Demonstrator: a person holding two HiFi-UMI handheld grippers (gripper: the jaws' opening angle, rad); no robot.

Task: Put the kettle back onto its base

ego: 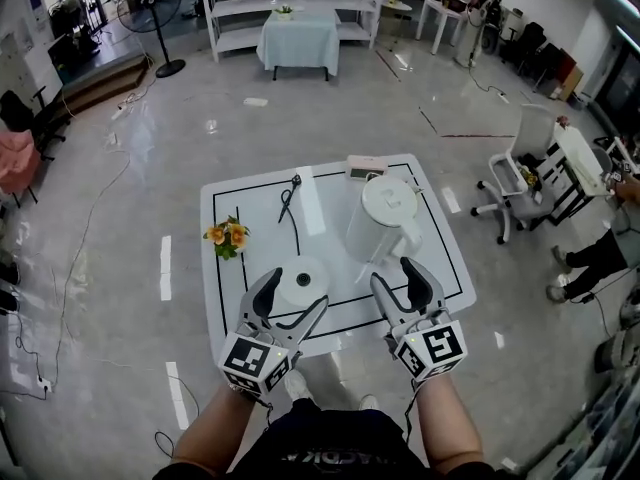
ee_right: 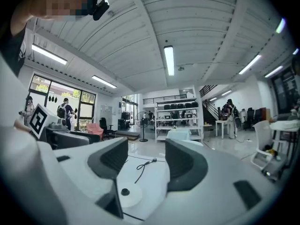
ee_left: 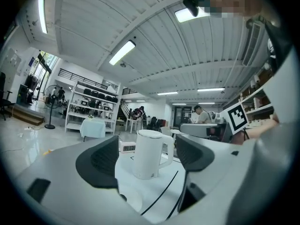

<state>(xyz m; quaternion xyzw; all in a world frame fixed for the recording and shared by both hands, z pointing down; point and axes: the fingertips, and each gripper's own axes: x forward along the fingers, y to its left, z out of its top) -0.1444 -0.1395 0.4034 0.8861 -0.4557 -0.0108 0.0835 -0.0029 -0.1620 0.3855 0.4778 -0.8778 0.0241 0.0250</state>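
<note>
While the kettle [ego: 385, 218] stands on the bench [ego: 236, 193] near its round base [ego: 302, 280], not on it, the task looks unstarted | left gripper [ego: 294, 303]: fingers apart, empty, hovering over the base, perhaps to steady it | right gripper [ego: 397, 280]: fingers apart, empty, close to the kettle's handle side, seemingly lined up for the grasp.

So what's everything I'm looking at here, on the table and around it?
table: one, white with black lines, mid-floor
kettle: one, white, table's right half, off its base
base: one, white disc, near edge
cord: one, black, far left of table
flowers: one bunch, orange-yellow, left edge
box: one, pale, far edge
office chair: one, white, right
fan: one, black, far left
left hand-held gripper, right hand-held gripper: two, grey-white, open, empty
</note>
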